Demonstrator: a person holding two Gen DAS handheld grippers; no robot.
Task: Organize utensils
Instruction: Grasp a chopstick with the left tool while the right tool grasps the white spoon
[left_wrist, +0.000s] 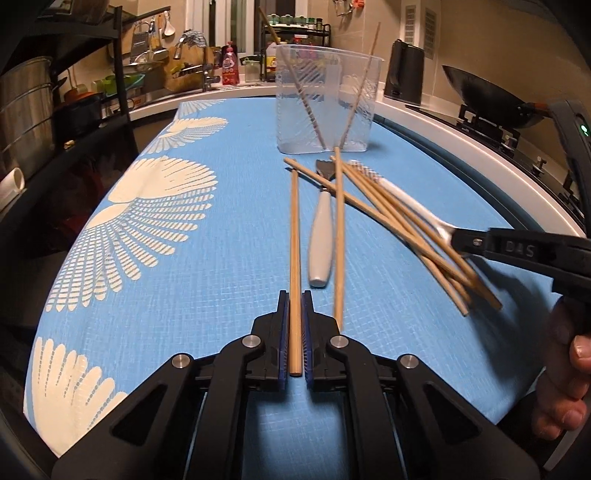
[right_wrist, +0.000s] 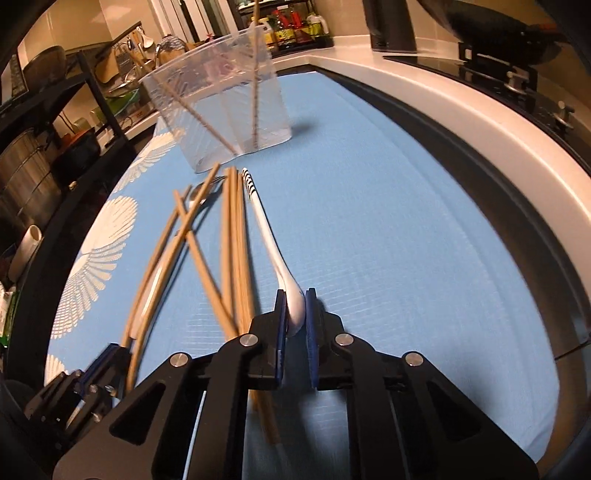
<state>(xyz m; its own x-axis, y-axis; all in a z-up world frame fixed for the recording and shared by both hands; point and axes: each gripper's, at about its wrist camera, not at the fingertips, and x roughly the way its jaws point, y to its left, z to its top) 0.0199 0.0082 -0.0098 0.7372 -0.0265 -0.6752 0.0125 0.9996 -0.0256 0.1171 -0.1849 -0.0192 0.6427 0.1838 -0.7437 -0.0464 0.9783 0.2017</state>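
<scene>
Near the cloth's front edge, left gripper clamps a chopstick — blue cloth beside.

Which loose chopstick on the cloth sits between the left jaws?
The lone chopstick lying straight, leftmost, apart from the crossed pile beside the fork.

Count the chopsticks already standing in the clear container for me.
2. Both lean inside the clear container: one chopstick slants up toward the left rim, the other chopstick toward the right rim. The rest lie on the blue mat; the ribbed walls might hide another.
</scene>
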